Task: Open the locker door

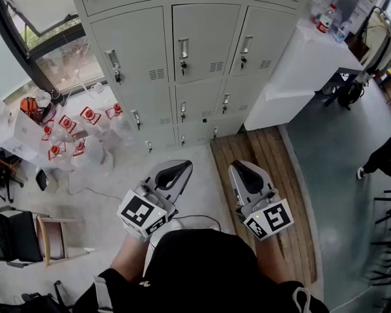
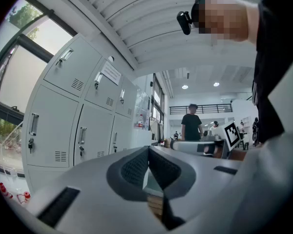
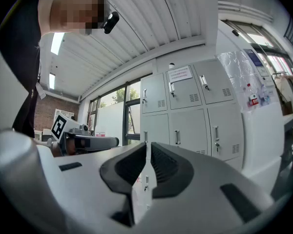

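A bank of grey lockers [image 1: 205, 41] fills the top of the head view, all doors closed, each with a metal handle [image 1: 183, 47] and a key lock beneath it. My left gripper [image 1: 180, 168] and right gripper [image 1: 240, 170] are held low in front of my body, well short of the lockers and side by side. Both are shut with nothing between the jaws. In the left gripper view the left gripper [image 2: 148, 151] points up past the lockers [image 2: 83, 130] on its left. The right gripper view shows the right gripper [image 3: 147, 146] with the lockers [image 3: 195, 116] straight ahead.
A white cabinet [image 1: 300, 70] with a bottle [image 1: 324, 19] on top stands right of the lockers. A wooden platform [image 1: 267, 175] lies on the floor under my right gripper. Red-capped plastic containers [image 1: 72, 132] and a chair [image 1: 52, 240] crowd the left. A person [image 2: 191, 126] stands far off.
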Motion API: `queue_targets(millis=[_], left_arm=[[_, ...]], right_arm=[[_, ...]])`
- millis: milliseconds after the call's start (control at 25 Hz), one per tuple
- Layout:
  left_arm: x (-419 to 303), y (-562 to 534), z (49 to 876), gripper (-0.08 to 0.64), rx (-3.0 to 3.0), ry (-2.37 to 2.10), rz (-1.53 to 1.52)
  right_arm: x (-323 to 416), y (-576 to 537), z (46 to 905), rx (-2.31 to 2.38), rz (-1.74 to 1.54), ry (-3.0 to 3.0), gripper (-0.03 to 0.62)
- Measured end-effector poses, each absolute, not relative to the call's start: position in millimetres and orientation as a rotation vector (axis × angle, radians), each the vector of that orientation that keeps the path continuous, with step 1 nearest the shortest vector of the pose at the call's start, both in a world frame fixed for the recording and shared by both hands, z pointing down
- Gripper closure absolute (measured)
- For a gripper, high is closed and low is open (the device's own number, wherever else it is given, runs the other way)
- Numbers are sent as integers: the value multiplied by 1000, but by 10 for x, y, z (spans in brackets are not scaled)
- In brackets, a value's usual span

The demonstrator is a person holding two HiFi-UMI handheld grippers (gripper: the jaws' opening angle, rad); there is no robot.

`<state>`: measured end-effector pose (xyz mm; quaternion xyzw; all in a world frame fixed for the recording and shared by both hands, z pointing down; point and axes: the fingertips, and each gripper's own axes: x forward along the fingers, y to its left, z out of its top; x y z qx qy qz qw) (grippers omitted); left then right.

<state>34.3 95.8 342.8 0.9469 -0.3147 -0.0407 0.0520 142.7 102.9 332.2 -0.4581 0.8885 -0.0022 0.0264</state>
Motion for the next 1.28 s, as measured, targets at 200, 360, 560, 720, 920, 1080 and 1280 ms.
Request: queue_targets(millis=[200,360,560,720,920,1080,1280], left_arm=[[88,856,3438,537,2880,-986,-131],[-197,749,3530,537,2881,-1015,-115],[-647,553,3704,537,2821,-1073,-102],[-892,363,3827,537,2762,-1117,-78],[-1136,96,3987,537,2699,-1199,-31],[-1244,-267,4131,537,2656,-1293,19],[-1351,-819,4135,537,2554,-1468,27]], right_arm=[[1174,913,3335,-1410,-8,2757,541],[900,775,3400,-1399,-20,2778,541],[561,549,3473,-1385,-89,2787,541],[330,307,3542,-1349,-115,2832,541],[4,-86,3682,-1228,-145,2908,541],[-149,-557,3821,-1105,-161,2947,541],[-272,-1236,3839,-917,-165,3007,541]])
